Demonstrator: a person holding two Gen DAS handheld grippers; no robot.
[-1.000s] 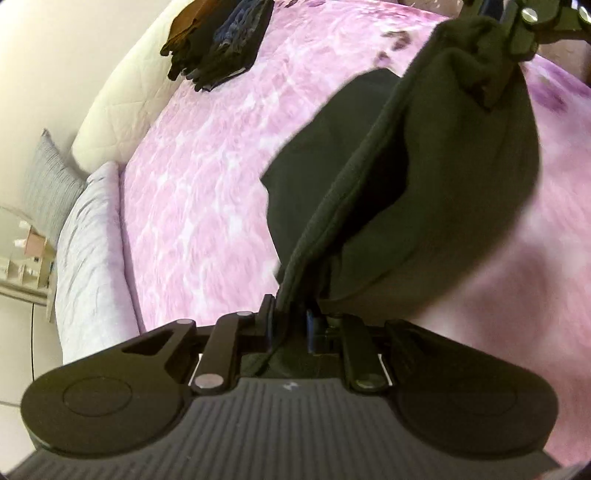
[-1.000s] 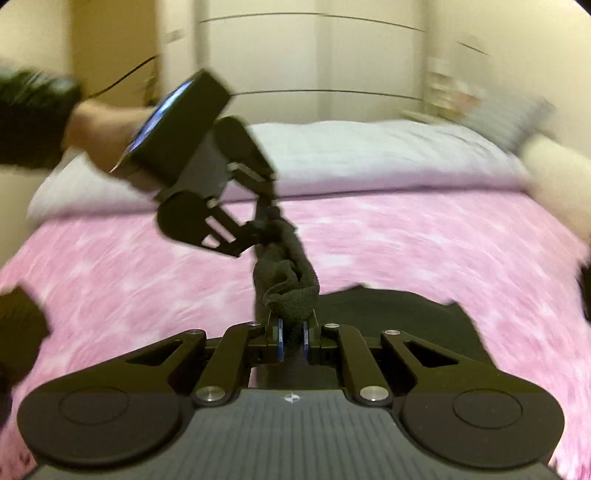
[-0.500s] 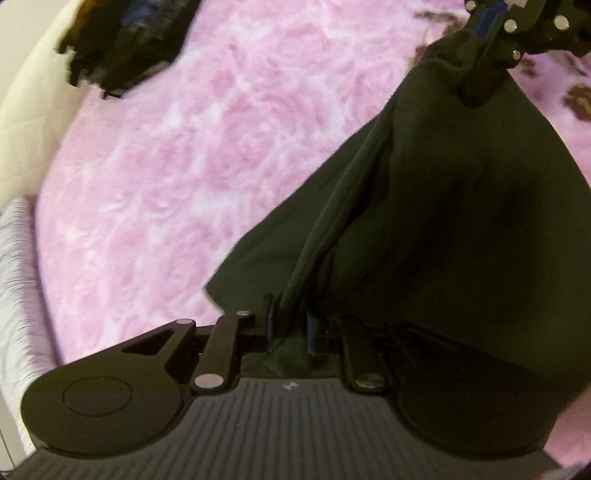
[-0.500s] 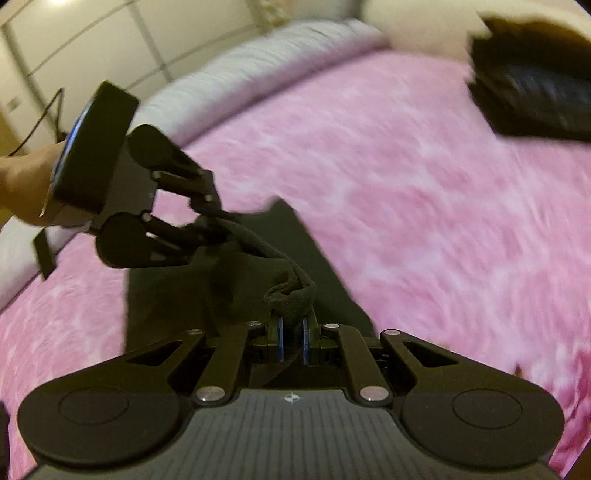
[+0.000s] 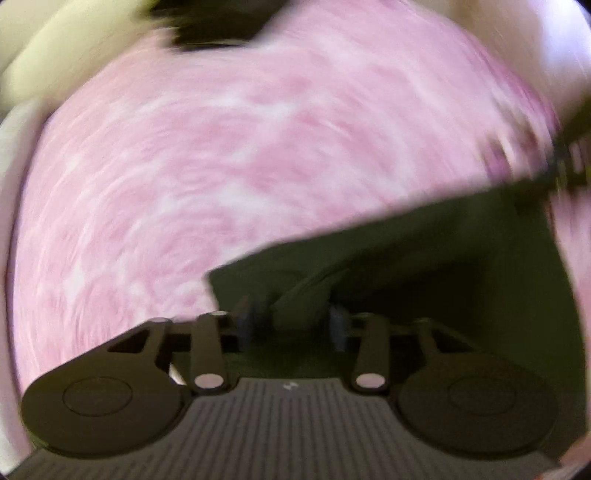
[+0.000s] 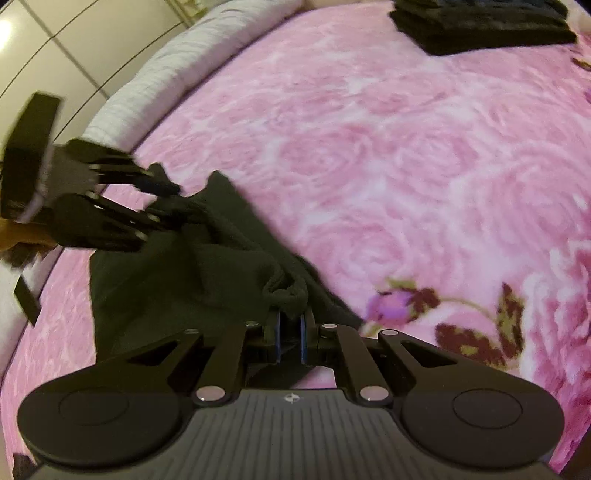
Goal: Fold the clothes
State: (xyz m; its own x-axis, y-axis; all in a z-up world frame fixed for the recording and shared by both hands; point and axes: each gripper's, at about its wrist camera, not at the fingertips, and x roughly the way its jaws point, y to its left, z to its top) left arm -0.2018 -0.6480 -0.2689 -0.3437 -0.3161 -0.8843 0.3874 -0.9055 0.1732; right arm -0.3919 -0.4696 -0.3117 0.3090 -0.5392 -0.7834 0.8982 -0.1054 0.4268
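Note:
A dark green garment (image 6: 184, 280) lies half spread on the pink floral bedspread (image 6: 406, 147). My right gripper (image 6: 290, 325) is shut on a bunched edge of it, the jaws still closing tighter. My left gripper (image 5: 291, 317) points steeply down at the garment (image 5: 443, 266). Its jaws are opening, with a fold of cloth loose between the parted pads. In the right wrist view the left gripper (image 6: 166, 206) sits at the garment's far corner with its fingers spread. The left wrist view is heavily blurred; the right gripper (image 5: 561, 166) shows at its right edge.
A stack of folded dark clothes (image 6: 480, 26) rests at the far end of the bed, seen blurred as the stack (image 5: 214, 22) in the left wrist view. A pale grey bolster (image 6: 166, 74) runs along the bed's edge, with cupboard doors behind it.
Both grippers came down and laid the hanging garment onto the bedspread. The left gripper's jaws, shut on the cloth before, have parted. The right gripper keeps its hold.

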